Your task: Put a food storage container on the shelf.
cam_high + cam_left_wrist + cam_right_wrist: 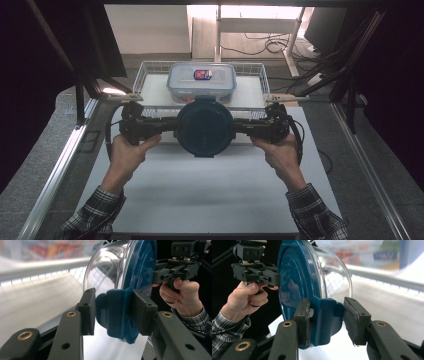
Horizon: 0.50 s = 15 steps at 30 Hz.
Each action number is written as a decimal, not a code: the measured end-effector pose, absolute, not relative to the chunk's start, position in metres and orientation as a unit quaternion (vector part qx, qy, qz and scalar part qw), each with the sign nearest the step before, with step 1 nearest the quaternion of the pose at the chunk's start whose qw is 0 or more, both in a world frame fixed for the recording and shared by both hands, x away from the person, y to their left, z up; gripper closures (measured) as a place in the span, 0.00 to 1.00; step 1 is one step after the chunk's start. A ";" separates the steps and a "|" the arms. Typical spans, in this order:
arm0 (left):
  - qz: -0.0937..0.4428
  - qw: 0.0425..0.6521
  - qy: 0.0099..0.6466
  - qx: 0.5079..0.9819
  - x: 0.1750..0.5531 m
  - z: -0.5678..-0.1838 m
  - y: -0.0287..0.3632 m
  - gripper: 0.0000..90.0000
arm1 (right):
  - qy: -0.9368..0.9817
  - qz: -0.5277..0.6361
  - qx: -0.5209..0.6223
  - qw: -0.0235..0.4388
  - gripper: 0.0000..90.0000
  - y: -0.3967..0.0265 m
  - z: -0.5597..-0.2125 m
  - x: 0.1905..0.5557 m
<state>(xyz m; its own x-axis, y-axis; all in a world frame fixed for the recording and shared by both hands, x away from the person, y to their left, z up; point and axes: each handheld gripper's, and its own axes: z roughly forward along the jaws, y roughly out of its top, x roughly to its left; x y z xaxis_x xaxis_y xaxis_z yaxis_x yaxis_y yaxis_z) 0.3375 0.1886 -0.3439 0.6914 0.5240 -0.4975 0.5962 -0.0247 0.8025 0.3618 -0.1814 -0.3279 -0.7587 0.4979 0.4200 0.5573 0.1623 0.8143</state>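
Note:
A round clear container with a dark blue lid (205, 127) hangs above the white table, held from both sides. My left gripper (175, 125) comes in from the left, shut on the lid's left clip (113, 312). My right gripper (235, 126) comes in from the right, shut on the opposite clip (325, 320). In the left gripper view the clear bowl (105, 270) bulges to the left of the blue lid, and the right gripper (156, 275) shows on the lid's far side. In the right gripper view the left gripper (273, 277) holds the lid's far edge.
Just behind the round container a white wire basket (145, 70) holds a rectangular clear box (201, 82) with a grey-blue lid and a red label. The white table top (200, 195) spreads below the hands. Metal rails run along both sides, and dark frame legs stand at the back corners.

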 end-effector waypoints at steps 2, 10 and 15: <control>-0.029 0.581 0.390 0.714 0.341 -0.339 0.189 0.64 | -0.761 -0.550 -0.344 0.022 0.64 -0.181 -0.322 0.365; -0.021 0.590 0.386 0.709 0.355 -0.319 0.193 0.64 | -0.759 -0.557 -0.336 0.008 0.64 -0.178 -0.298 0.379; -0.012 0.592 0.386 0.707 0.365 -0.302 0.197 0.64 | -0.756 -0.564 -0.332 0.006 0.64 -0.174 -0.284 0.391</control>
